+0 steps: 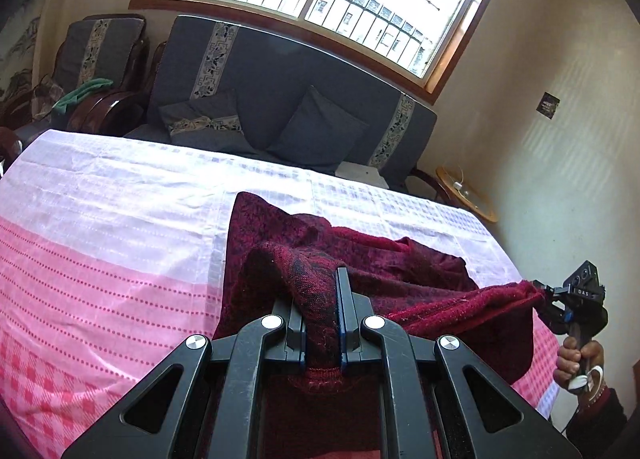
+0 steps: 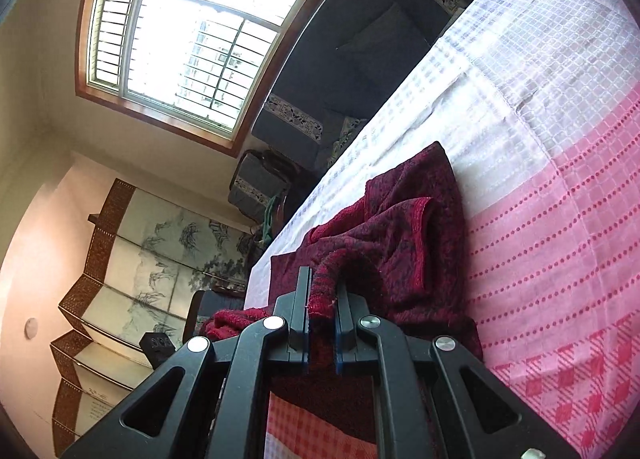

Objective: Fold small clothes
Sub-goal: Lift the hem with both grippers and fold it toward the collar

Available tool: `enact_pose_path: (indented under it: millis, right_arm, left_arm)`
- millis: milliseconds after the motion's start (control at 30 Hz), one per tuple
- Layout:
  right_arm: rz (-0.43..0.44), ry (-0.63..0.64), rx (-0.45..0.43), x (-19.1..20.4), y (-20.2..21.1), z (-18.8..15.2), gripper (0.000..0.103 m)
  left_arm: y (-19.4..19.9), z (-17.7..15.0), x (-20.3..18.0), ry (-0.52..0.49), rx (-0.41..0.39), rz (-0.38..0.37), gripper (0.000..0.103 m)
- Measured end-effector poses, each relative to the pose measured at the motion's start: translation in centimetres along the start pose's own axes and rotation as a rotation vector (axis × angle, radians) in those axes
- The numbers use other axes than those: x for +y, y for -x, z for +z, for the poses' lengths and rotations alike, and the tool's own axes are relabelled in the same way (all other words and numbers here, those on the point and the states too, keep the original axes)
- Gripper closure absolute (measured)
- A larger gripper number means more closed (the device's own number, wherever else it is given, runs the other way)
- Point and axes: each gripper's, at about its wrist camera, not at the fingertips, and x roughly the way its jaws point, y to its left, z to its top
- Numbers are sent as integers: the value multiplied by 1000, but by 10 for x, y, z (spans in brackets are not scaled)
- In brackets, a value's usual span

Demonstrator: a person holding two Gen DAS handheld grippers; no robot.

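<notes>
left gripper [image 1: 322,299] and right gripper [image 2: 323,295] each clamp the sweater [image 1: 280,243] edge at 6 o'clock, lifting it off the surface [image 1: 100,219], probably to fold.

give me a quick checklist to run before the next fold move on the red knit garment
1. Left hand-held gripper has a firm bite: ok, shut on a bunched fold of the red knit garment.
2. Right hand-held gripper has a bite: ok, shut on a ribbed edge of the garment; in the left wrist view it pulls that edge taut.
3. Garment lifted free of the pink checked cloth: not ok, much of it lies rumpled on the cloth.
4. Garment smooth between the two grips: not ok, folds are heaped in the middle.
5. Bare cloth beyond the garment to lay the fold on: ok.
6. Which parts of the garment are held: cannot tell.
</notes>
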Motion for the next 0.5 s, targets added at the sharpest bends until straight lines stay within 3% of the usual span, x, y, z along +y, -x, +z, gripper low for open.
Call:
enact_pose_path:
  millis: [433,500]
  right_arm:
    - [-32,-85,11,-52,-73,44,94]
    - [-32,-93,8,-58,-80,45,94]
  left_arm:
    - [-96,21,26,23,71,59,89]
    - [-106,23,32,57,89,36,89]
